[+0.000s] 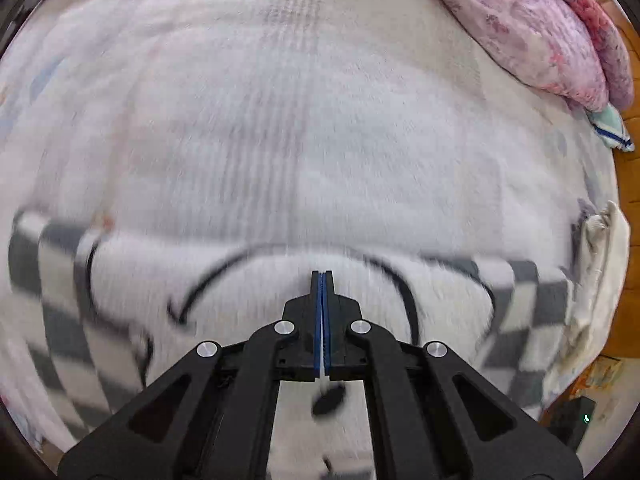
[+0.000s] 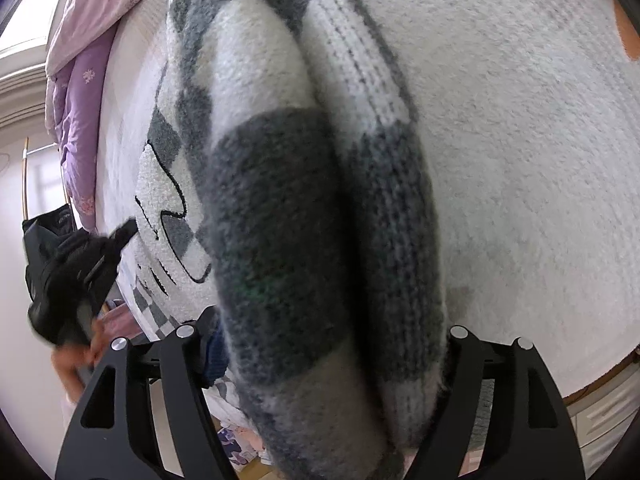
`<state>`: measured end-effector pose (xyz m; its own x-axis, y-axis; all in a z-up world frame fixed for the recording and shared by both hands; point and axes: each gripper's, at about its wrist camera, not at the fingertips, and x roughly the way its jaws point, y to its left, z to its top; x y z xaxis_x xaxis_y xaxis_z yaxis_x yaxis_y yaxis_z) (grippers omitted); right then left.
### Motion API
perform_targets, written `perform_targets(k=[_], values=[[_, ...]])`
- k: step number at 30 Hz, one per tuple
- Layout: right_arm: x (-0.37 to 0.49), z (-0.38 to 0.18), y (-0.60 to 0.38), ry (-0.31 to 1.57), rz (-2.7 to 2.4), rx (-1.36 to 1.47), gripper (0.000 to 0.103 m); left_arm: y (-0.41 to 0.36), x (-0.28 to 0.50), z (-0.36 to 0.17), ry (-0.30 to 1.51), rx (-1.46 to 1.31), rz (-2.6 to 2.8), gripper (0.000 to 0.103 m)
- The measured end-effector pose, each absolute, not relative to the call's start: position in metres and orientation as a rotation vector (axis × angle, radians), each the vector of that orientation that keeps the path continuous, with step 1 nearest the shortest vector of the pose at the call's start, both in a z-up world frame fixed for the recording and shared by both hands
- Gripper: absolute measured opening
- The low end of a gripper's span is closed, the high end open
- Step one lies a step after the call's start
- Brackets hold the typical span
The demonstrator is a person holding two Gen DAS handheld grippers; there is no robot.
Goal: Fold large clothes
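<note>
left gripper (image 1: pixel 321 274): we see jaws closed, empty, above fluffy grey-and-white checked knit sweater (image 1: pixel 120 300)
right gripper (image 2: pixel 332 344): jaws wide around sweater's thick fold

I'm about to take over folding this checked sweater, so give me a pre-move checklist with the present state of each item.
1. Left gripper empty: ok, jaws shut with nothing between them.
2. Right gripper jaws spread: ok; its fingertips are hidden.
3. Sweater between the right jaws: ok, a thick folded roll fills the gap.
4. Right grip on the sweater: cannot tell, the pads are hidden behind the knit.
5. Sweater flat on the bed: not ok, it is bunched in the right wrist view.
6. Purple quilt off the sweater: ok, it lies at the bed's far edge.
</note>
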<state>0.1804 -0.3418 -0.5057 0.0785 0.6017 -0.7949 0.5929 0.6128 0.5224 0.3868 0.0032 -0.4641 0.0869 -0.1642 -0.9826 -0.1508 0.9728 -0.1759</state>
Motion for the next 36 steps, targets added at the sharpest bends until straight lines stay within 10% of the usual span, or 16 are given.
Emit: perform_targets(k=[20, 36], values=[[0.164, -0.515, -0.34, 1.569, -0.022, 1.006, 0.072, 0.04, 0.079, -0.482, 1.68, -0.339, -0.043, 0.0], [0.17, -0.518, -0.336, 1.623, -0.014, 0.957, 0.076, 0.046, 0.318, -0.459, 1.338, -0.205, -0.05, 0.0]])
